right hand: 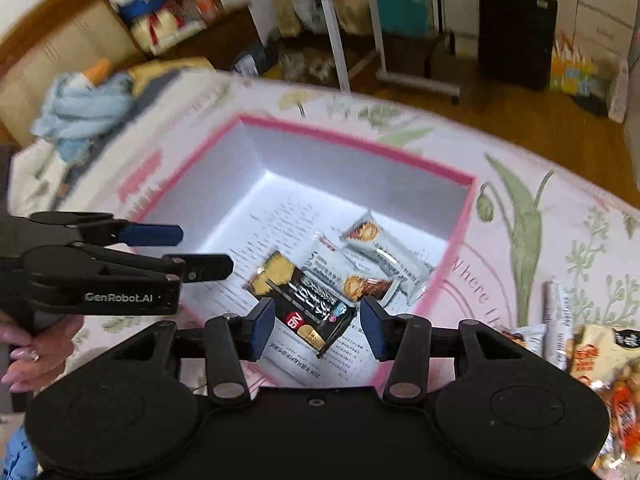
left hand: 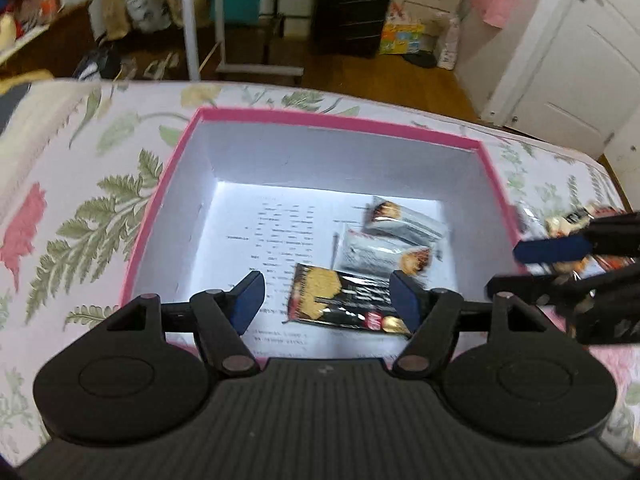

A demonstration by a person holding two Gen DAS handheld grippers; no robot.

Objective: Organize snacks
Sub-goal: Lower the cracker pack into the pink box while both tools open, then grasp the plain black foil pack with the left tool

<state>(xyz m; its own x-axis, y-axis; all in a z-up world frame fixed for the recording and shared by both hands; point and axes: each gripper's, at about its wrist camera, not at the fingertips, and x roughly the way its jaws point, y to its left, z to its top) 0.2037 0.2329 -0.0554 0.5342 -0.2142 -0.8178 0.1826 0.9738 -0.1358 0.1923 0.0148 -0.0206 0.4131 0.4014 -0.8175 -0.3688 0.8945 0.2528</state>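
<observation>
A pink-rimmed box (left hand: 340,124) with a white inside lies open on the flowered bedspread; it also shows in the right wrist view (right hand: 360,148). Inside lie a black snack packet (left hand: 344,300) (right hand: 308,300) and two silver snack packets (left hand: 404,220) (left hand: 380,252) (right hand: 384,248) (right hand: 340,272). My left gripper (left hand: 328,298) is open and empty above the box's near edge. My right gripper (right hand: 318,330) is open and empty above the box's near right edge. It appears at the right in the left wrist view (left hand: 536,264). More snack packets (right hand: 592,360) lie in a pile right of the box.
Printed paper (left hand: 280,232) lines the box floor. A blue cloth bundle (right hand: 84,108) lies on the bed at the far left. Beyond the bed are a wooden floor, a black suitcase (left hand: 352,8), a white rack and a white door (left hand: 592,64).
</observation>
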